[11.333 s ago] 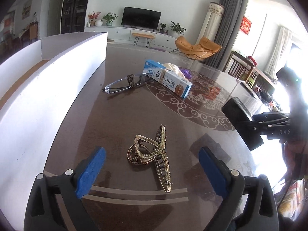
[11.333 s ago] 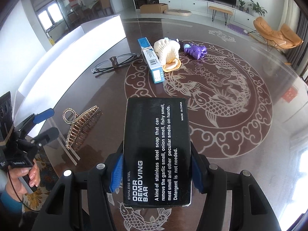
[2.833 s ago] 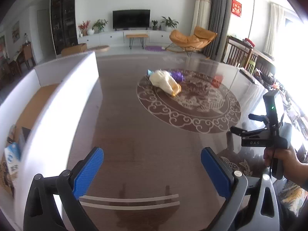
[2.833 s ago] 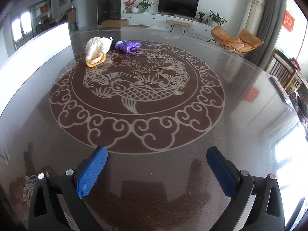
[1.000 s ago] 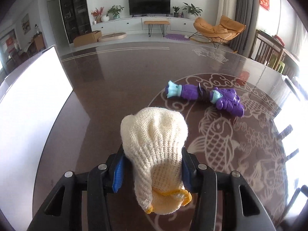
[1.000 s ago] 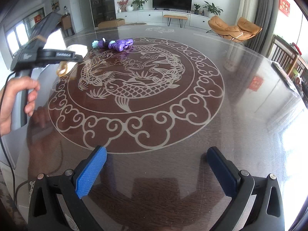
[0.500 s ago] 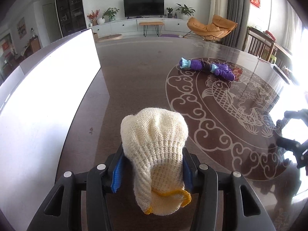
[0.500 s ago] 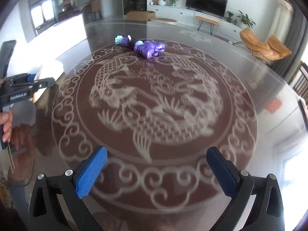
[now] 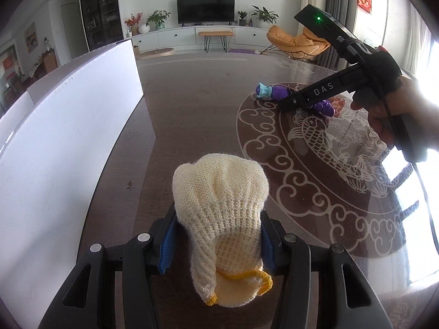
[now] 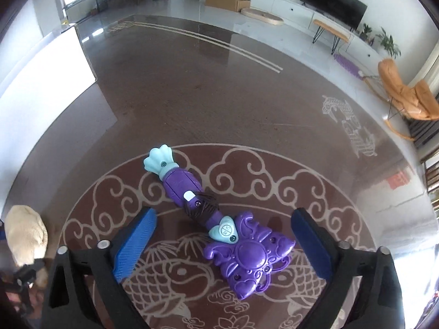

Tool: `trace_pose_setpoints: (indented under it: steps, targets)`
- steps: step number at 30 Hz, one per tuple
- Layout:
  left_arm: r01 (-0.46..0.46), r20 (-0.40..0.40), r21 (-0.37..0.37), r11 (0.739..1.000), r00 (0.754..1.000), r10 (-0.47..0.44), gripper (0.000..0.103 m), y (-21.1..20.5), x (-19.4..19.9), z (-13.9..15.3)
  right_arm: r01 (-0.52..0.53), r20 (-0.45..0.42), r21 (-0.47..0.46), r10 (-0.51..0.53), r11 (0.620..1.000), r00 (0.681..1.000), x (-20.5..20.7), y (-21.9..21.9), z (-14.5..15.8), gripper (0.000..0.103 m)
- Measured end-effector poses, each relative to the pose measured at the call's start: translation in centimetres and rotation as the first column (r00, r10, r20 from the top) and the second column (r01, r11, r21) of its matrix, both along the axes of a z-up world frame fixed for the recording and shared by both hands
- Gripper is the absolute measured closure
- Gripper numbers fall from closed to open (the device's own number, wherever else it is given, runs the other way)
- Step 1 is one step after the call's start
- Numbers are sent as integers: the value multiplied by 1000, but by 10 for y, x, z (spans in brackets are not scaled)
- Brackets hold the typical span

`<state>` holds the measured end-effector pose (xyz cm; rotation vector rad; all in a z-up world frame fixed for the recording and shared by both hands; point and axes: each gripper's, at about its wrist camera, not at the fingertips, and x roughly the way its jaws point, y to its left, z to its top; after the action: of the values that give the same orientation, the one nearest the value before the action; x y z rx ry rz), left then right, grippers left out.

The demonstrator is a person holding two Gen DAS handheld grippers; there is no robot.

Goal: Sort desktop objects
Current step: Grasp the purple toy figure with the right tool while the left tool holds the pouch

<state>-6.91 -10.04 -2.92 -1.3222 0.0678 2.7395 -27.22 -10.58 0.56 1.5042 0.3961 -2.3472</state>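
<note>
A cream knitted glove (image 9: 222, 205) with a yellow cuff sits between the blue pads of my left gripper (image 9: 216, 235), which is shut on it above the dark table. A purple toy wand (image 10: 247, 257) with a pale blue shell tip lies on the table's round fish pattern. My right gripper (image 10: 223, 233) hangs over it, one finger on each side of the purple head. Its jaws are closing and the pads do not touch the toy. In the left wrist view the wand (image 9: 270, 91) shows partly behind the right gripper's black fingers.
A white open box with tall walls (image 9: 68, 137) stands along the left side of the glossy brown table (image 9: 192, 96). A person's hand (image 9: 397, 109) holds the right gripper's handle, with a cable hanging from it. The room beyond holds a TV unit and an orange chair.
My right gripper has swept across the fish pattern to stand over the purple wand, and its jaws have narrowed. My left gripper drew back from the wand earlier, then kept still with the glove.
</note>
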Motion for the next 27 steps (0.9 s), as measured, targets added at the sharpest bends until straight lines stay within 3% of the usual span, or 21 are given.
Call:
trace_pose_setpoints:
  steps: [1, 3, 8, 14, 17, 20, 21, 23, 25, 27]
  targets:
    - [0, 0, 0, 1000, 1000, 0, 53, 4, -2, -1, 8, 15, -51, -7, 999, 1000, 0, 4, 2, 37]
    - [0, 0, 0, 1000, 1000, 0, 53, 4, -2, -1, 14, -12, -53, -15, 998, 1000, 7, 7, 7, 65]
    - [1, 0, -1, 1000, 1000, -1, 53, 5, -5, 0, 93, -9, -78, -94, 993, 996, 56, 24, 10, 65]
    - [19, 2, 8, 1000, 1000, -19, 53, 7, -2, 1, 149, -32, -136, -155, 979, 987, 193, 65, 12, 64]
    - [74, 6, 7, 997, 997, -74, 53, 16, 21, 2, 146, -26, -141, -151, 979, 988, 252, 82, 12, 64]
    - [133, 7, -1, 991, 991, -133, 52, 24, 65, 3, 143, 2, -159, -144, 977, 990, 278, 94, 14, 62]
    - [141, 8, -4, 990, 990, -141, 50, 25, 77, 3, 133, 8, -158, -134, 978, 991, 281, 99, 15, 57]
    - [151, 21, -4, 988, 988, -151, 28, 24, 93, 2, 112, 9, -143, -112, 983, 994, 287, 100, 14, 48]
    - [152, 34, -12, 988, 988, -151, 12, 22, 100, 0, 80, 7, -137, -80, 987, 997, 288, 99, 13, 42]
    - [141, 35, -19, 990, 989, -141, 11, 20, 100, 0, 51, 0, -111, -51, 993, 999, 289, 93, 12, 41]
